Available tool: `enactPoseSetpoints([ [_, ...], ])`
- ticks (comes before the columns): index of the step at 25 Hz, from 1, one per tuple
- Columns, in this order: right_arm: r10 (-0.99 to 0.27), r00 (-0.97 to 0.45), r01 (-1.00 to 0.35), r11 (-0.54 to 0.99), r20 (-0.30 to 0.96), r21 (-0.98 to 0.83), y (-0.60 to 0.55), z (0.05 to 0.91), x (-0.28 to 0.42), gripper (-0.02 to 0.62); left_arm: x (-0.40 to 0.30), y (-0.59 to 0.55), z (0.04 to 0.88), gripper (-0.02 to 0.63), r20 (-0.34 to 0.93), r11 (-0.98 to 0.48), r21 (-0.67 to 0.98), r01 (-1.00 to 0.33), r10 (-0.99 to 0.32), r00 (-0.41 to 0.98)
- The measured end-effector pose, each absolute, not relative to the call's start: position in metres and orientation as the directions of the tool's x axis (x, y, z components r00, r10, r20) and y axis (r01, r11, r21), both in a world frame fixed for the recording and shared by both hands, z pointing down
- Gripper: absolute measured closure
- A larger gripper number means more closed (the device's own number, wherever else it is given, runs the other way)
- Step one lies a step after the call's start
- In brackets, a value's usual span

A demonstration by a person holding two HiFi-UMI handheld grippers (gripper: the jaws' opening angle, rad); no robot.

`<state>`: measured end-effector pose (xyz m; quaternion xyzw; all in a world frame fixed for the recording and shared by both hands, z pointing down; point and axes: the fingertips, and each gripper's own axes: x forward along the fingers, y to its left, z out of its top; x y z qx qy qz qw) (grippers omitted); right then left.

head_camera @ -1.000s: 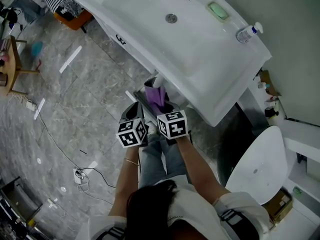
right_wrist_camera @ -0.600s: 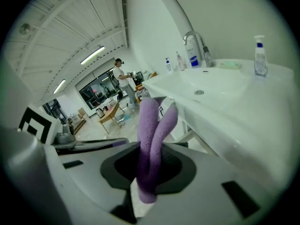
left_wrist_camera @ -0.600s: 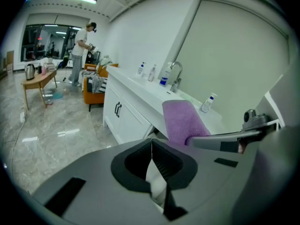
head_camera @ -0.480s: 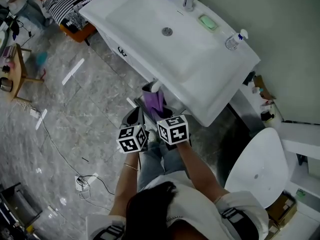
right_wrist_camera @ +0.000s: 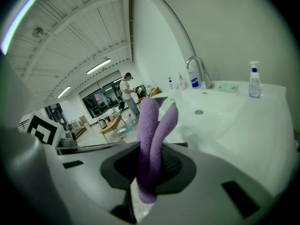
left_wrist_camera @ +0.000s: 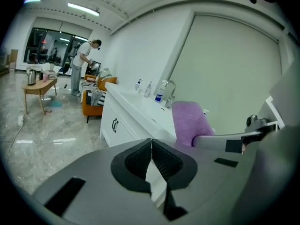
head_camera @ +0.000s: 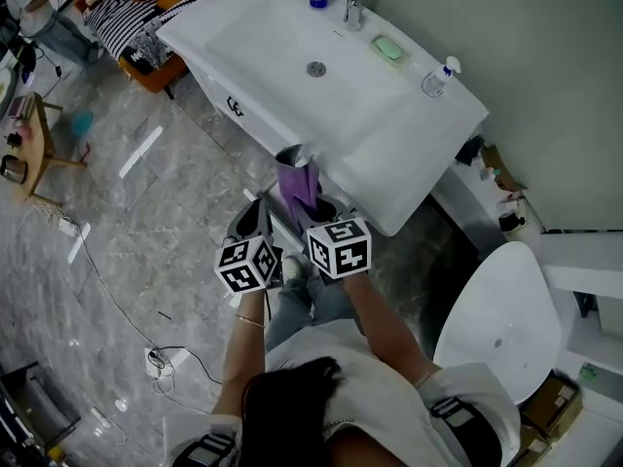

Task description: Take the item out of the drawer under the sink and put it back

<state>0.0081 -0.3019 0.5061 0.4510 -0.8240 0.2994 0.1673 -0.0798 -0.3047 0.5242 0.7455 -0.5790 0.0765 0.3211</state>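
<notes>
R tongs (right_wrist_camera: 150,172) pinched on purple cloth (right_wrist_camera: 151,135), held up just in front of sink (head_camera: 389,163) edge. L tongs (left_wrist_camera: 151,165) closed, empty. Prob. take-out step done. Next: lower cloth into drawer (not clearly seen), then release.

Bright, even indoor light from ceiling strips (left_wrist_camera: 83,9); both gripper views bulge fisheye-like with dark corners.

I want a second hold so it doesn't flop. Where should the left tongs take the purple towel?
I'd pinch the purple towel on its doubled upper end, coming from the left. The right tongs hold it low, so that upright fold stands free, and the left tongs, now shut, sit beside it.
</notes>
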Motion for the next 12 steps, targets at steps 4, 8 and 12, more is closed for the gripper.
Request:
enactPoseSetpoints([
  [4,-0.669,-0.523,-0.852,0.417,0.527,-0.316,-0.3,0.488,0.011,0.514,-0.071,-0.303,0.499,0.601,0.427,-0.148,0.423,-0.894,-0.837,0.341],
  [8,-0.718,-0.502,-0.865,0.402,0.482,-0.3,-0.3,0.463,0.016,0.514,-0.059,-0.305,0.473,0.601,0.379,-0.211,0.421,-0.882,-0.843,0.383],
  [12,-0.773,-0.473,-0.881,0.397,0.422,-0.259,-0.303,0.432,0.022,0.514,-0.054,-0.307,0.447,0.601,0.335,-0.277,0.36,-0.891,-0.853,0.401],
])
